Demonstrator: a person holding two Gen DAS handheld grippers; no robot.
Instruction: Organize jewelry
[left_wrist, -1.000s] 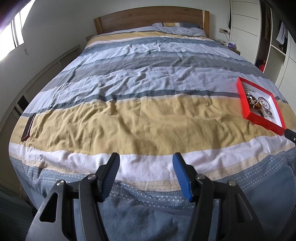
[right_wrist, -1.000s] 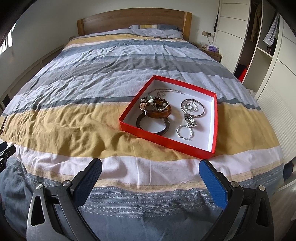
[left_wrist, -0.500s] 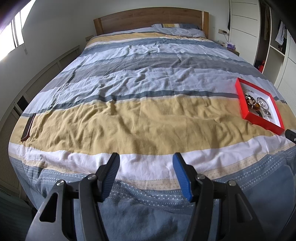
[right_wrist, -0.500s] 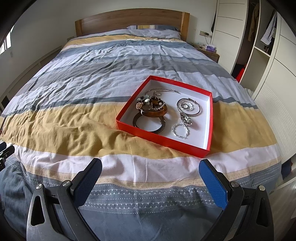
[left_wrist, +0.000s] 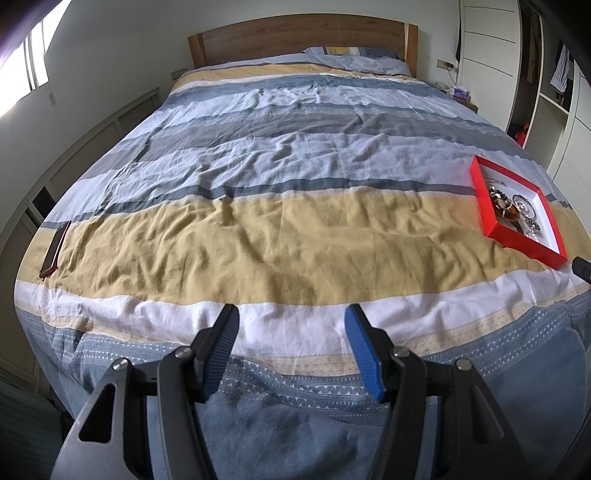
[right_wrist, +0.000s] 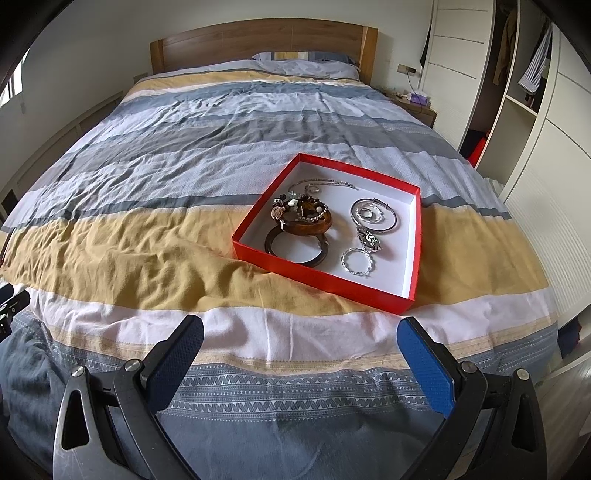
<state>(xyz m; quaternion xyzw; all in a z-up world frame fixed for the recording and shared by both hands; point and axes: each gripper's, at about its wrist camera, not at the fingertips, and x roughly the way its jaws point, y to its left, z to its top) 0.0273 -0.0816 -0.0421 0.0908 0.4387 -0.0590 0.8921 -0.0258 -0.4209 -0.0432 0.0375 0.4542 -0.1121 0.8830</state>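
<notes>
Now the red box (right_wrist: 326, 276) sits on the bed (right_wrist: 147, 236), toward its right side, with bracelets (right_wrist: 295, 240) and rings (right_wrist: 356, 261) inside. Both the left gripper (left_wrist: 291, 350) and right gripper (right_wrist: 300, 363) are wide and empty.

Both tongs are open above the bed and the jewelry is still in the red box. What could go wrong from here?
The brown bangle lies piled with beaded pieces on the dark ring, so lifting one may drag others. The red box sits on a soft, wrinkled duvet and may tip if pressed.
</notes>
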